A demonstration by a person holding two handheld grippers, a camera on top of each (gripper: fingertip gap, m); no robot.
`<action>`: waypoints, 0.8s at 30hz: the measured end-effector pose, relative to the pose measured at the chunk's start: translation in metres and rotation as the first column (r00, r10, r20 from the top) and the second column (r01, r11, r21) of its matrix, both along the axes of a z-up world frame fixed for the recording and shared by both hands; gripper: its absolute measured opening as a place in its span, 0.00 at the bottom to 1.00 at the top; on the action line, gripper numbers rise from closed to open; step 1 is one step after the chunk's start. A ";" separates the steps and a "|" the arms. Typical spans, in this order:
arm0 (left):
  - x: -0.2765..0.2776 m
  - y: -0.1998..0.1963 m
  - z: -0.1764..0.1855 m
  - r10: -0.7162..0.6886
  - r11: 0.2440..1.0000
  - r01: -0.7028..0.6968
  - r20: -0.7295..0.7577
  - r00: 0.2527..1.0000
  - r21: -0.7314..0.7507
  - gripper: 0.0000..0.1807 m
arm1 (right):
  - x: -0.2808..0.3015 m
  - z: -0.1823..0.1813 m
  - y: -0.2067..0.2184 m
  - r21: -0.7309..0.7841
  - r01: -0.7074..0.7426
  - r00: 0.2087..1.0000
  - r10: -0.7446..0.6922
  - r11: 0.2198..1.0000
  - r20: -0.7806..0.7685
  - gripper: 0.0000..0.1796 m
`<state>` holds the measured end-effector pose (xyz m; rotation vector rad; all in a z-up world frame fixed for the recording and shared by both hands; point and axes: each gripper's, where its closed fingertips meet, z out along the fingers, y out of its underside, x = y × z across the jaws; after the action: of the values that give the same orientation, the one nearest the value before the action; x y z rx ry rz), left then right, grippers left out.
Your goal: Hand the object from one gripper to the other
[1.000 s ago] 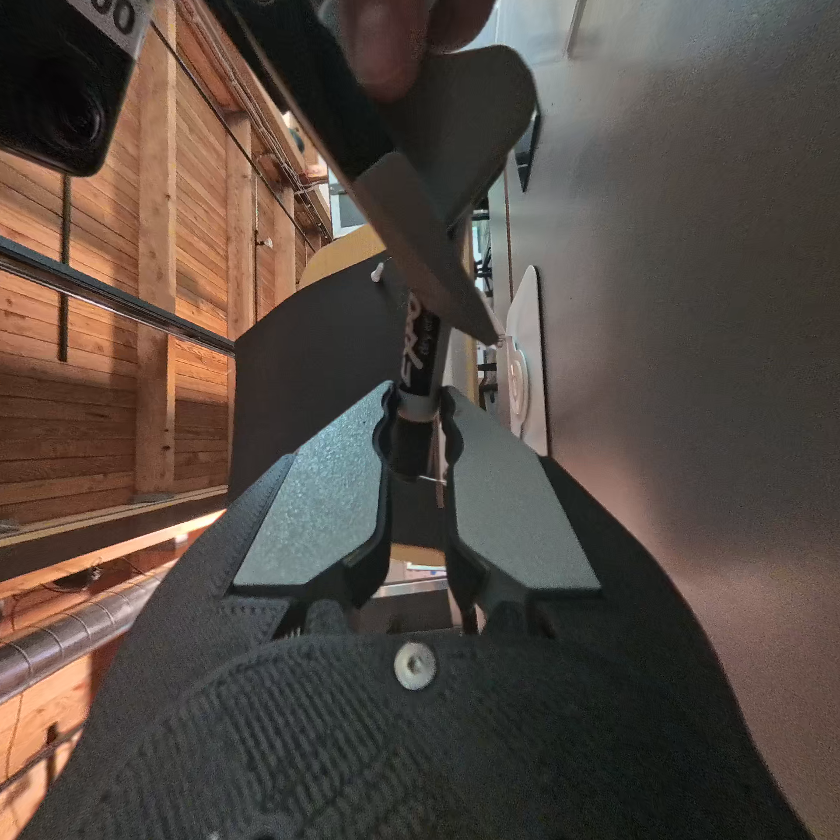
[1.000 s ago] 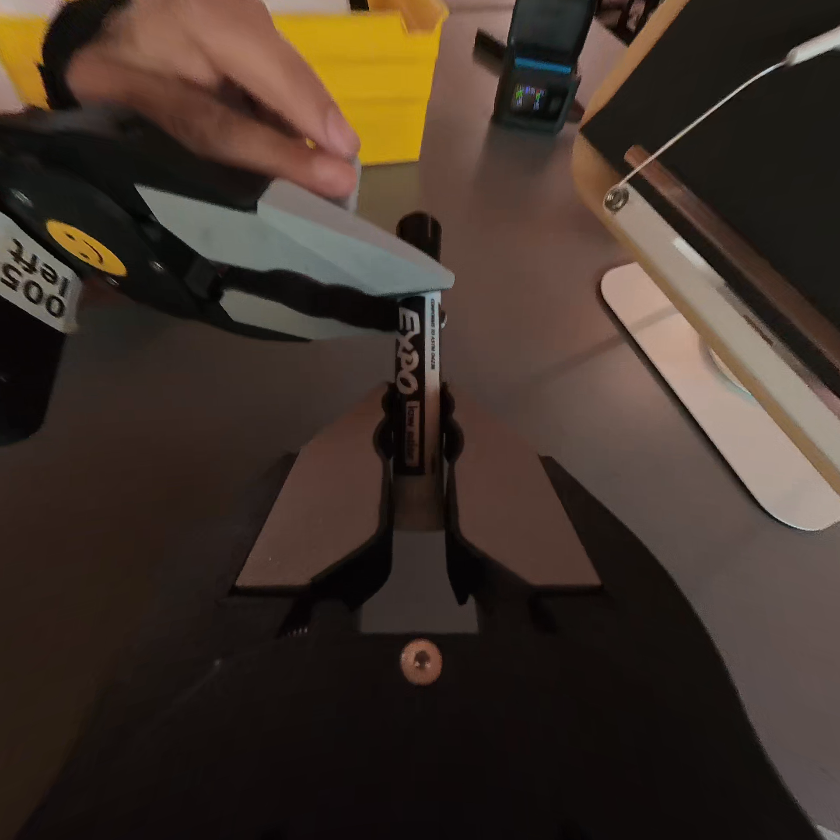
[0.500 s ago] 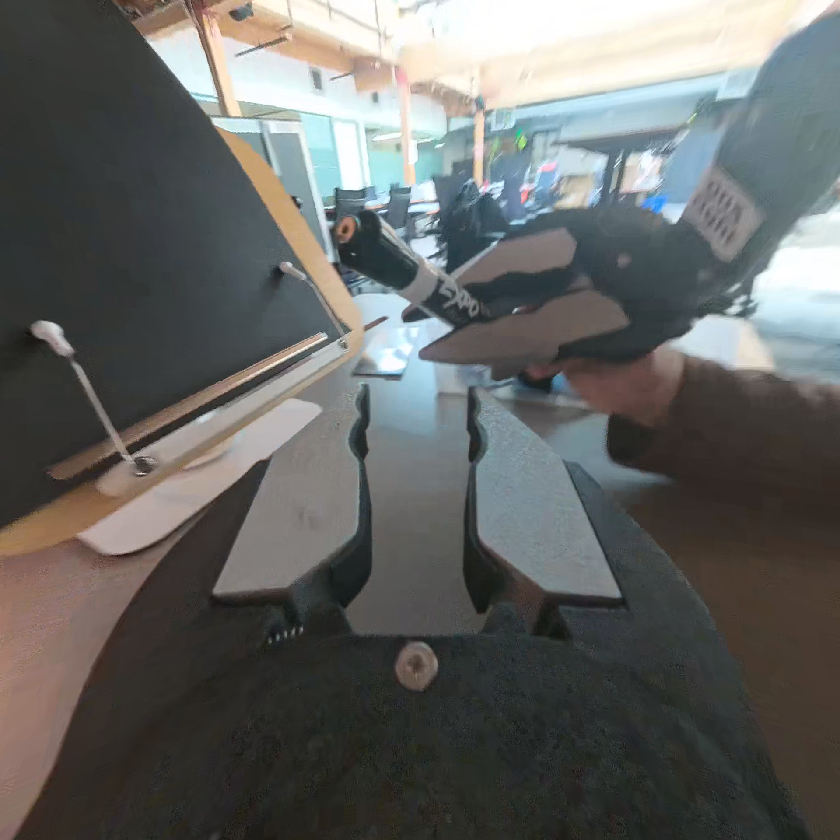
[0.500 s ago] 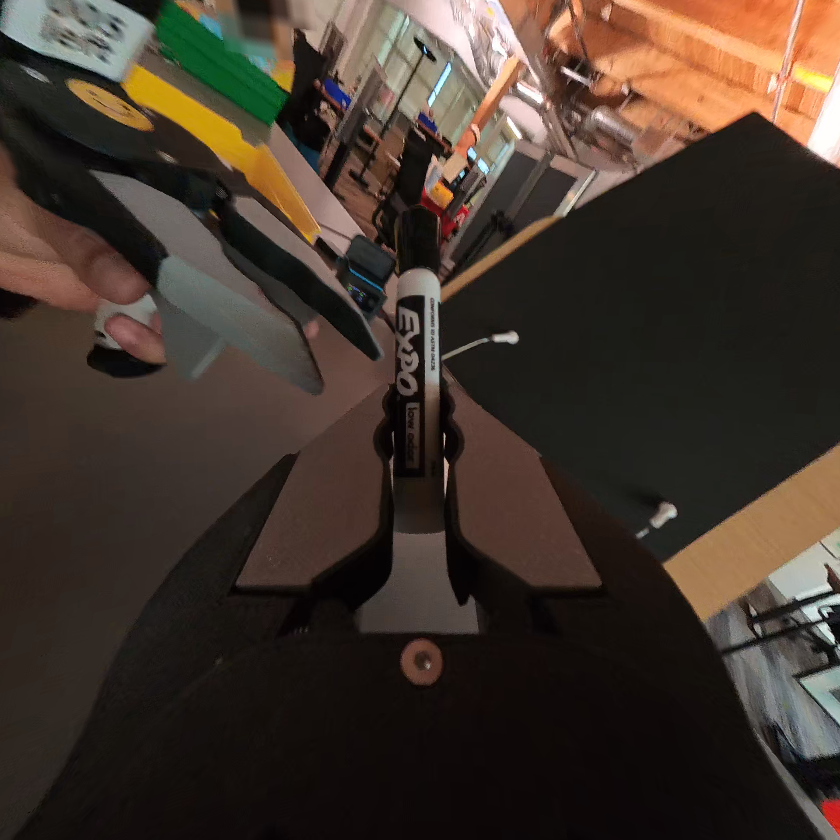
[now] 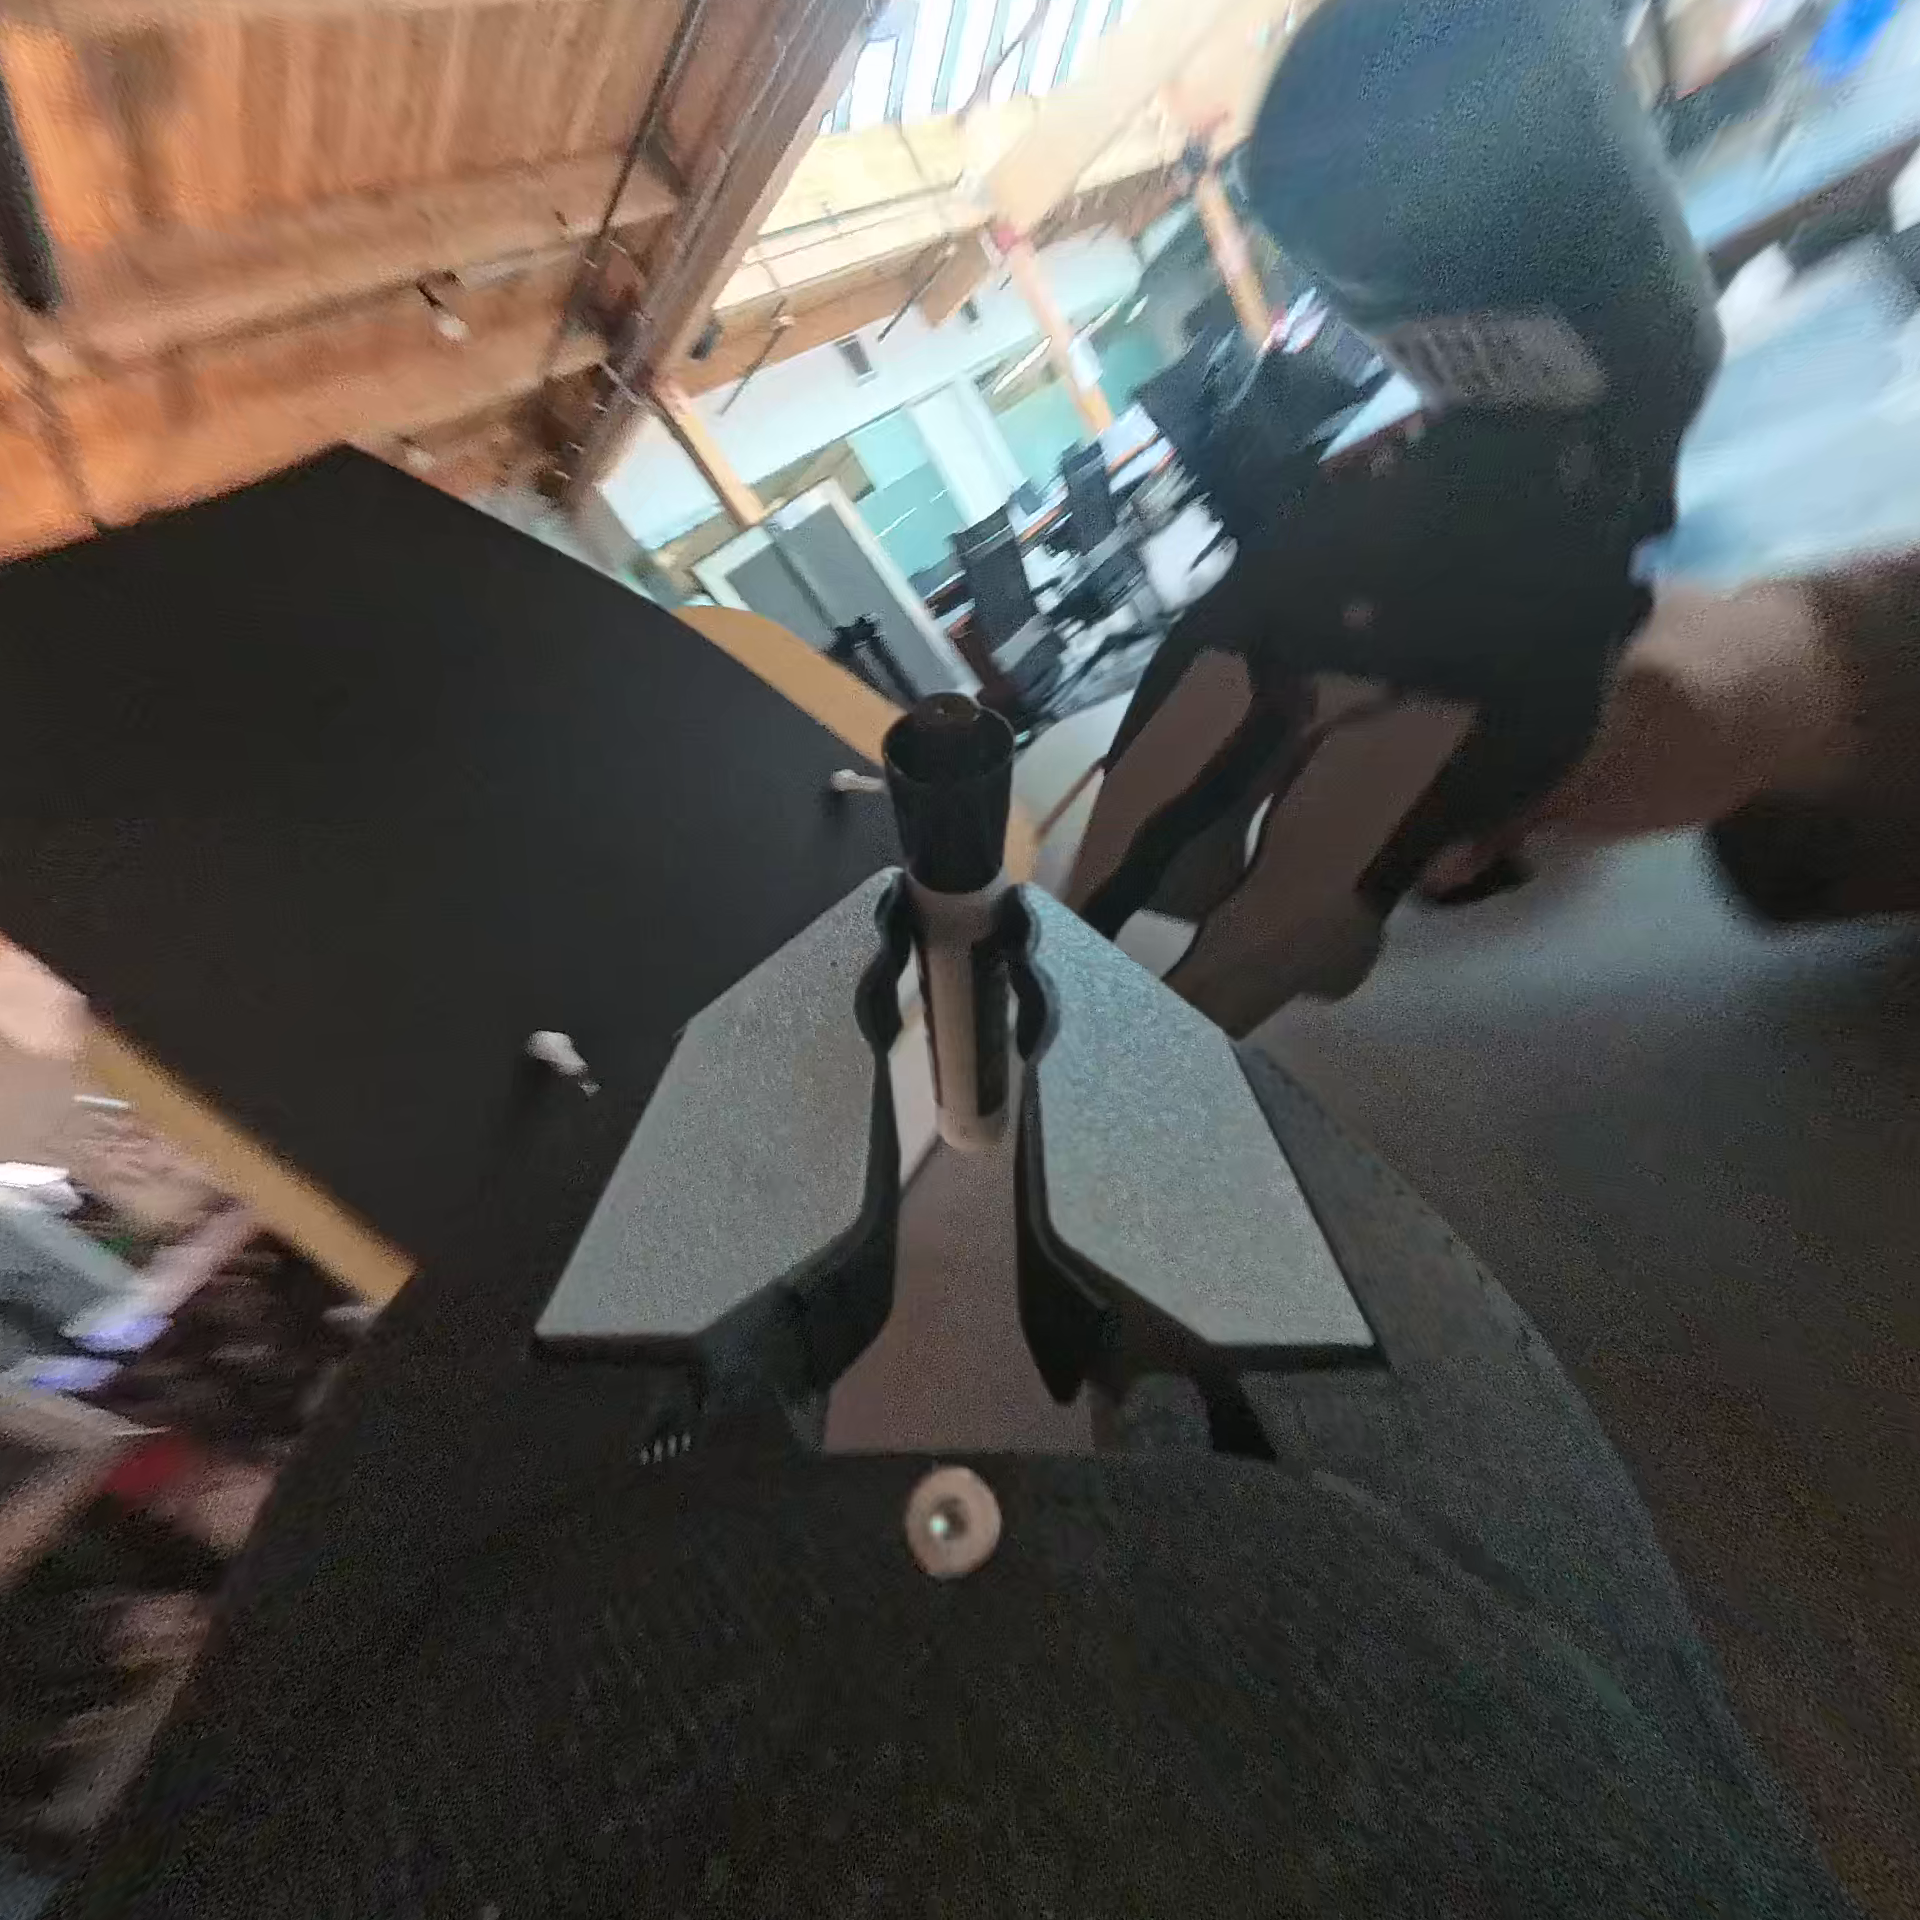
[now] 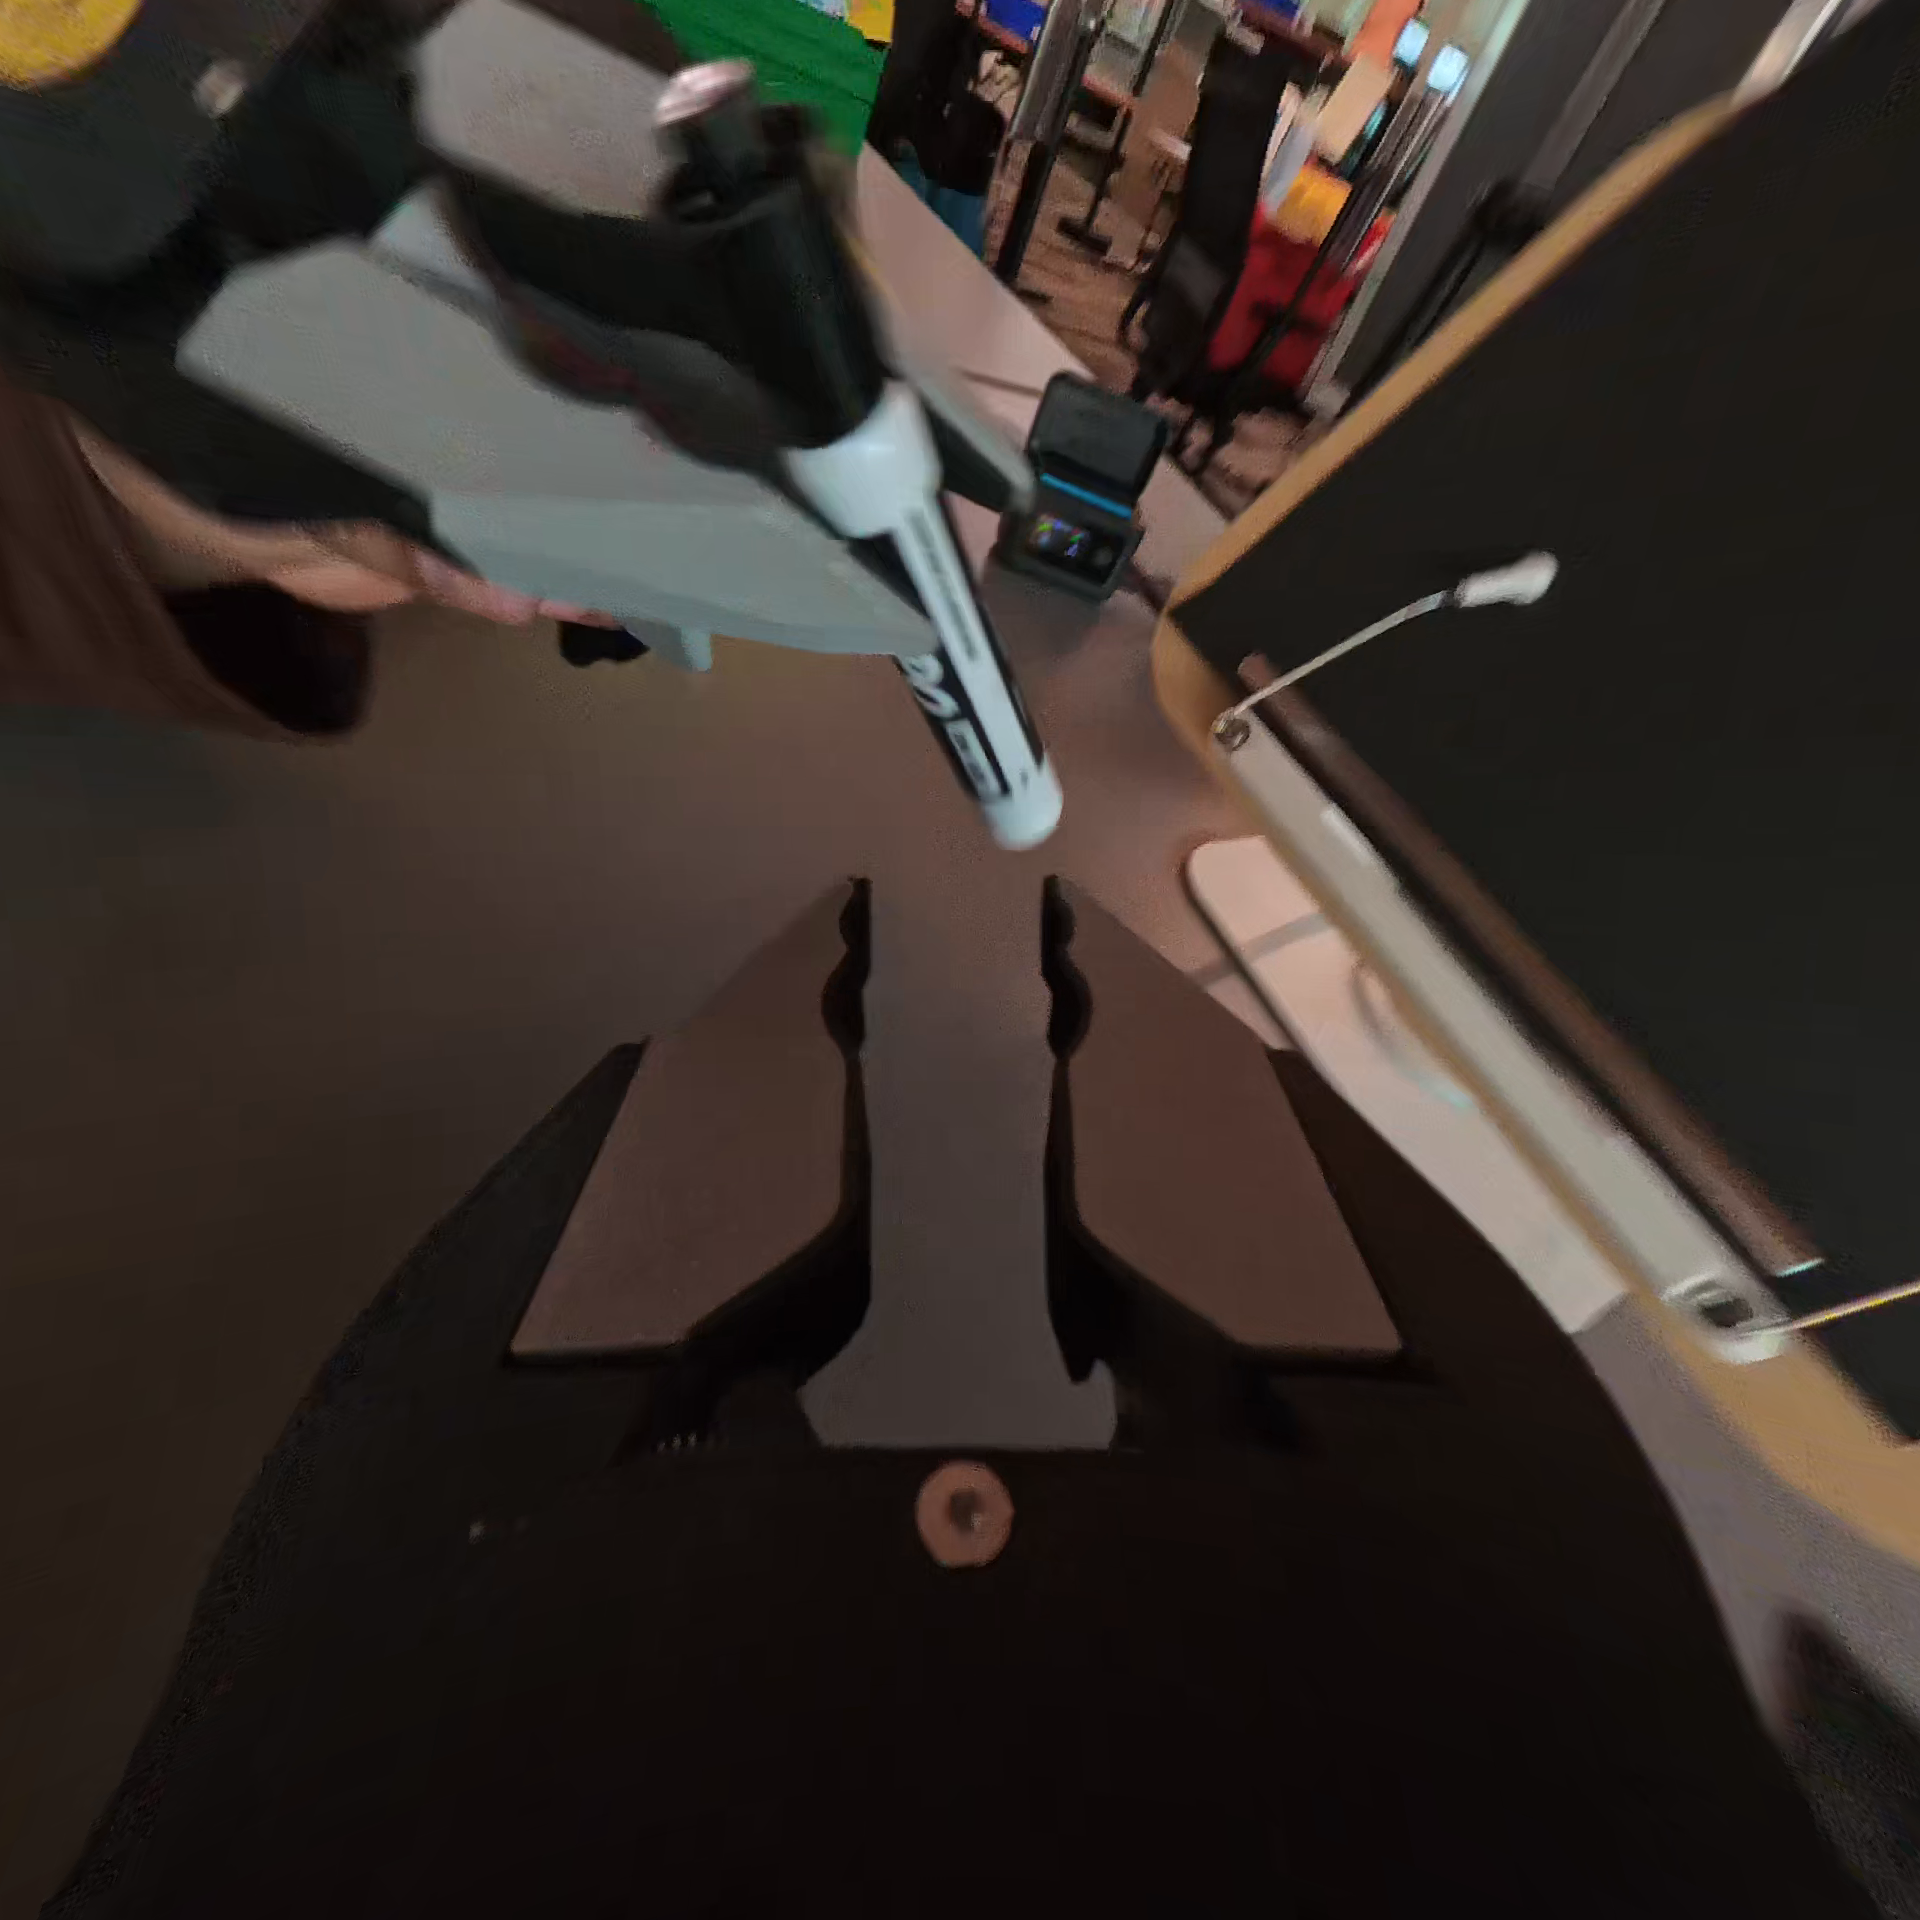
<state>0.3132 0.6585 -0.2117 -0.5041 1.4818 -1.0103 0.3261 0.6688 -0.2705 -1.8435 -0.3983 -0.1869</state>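
While left gripper (image 5: 951,925) clamps marker (image 5: 954,935) — right gripper (image 6: 951,914) fingers apart, empty.
Only right view shows marker's printed side, a small device (image 6: 1081,488) on table (image 6: 520,883).

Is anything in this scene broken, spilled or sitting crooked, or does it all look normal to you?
Nothing stands out. The marker sits straight in the left gripper, cap on and clear of the table. The right gripper is open and empty, just below the marker's white end. No spill or damage shows; the blur comes only from motion.
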 end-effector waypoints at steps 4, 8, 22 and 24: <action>-0.006 -0.006 -0.002 0.058 0.934 -0.119 0.187 0.981 0.338 0.08 | 0.001 0.003 -0.003 -0.028 -0.106 0.852 0.076 0.994 -0.519 0.29; -0.011 -0.033 -0.020 -0.008 0.712 -0.238 0.345 0.938 0.661 0.08 | 0.001 0.035 -0.016 0.161 -0.226 0.450 0.249 0.961 -0.858 0.31; -0.011 -0.061 -0.040 -0.065 0.663 -0.189 0.306 0.950 0.725 0.11 | -0.030 0.034 -0.020 0.185 -0.418 0.259 0.312 0.889 -0.914 0.11; -0.009 -0.057 -0.039 -0.046 0.708 -0.172 0.288 0.957 0.685 0.12 | -0.025 0.037 -0.019 0.180 -0.379 0.333 0.315 0.908 -0.889 0.11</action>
<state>0.3041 0.6018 -0.2508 0.1514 1.4411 -0.3628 0.3012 0.6493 -0.2337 -1.5748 0.0091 1.1498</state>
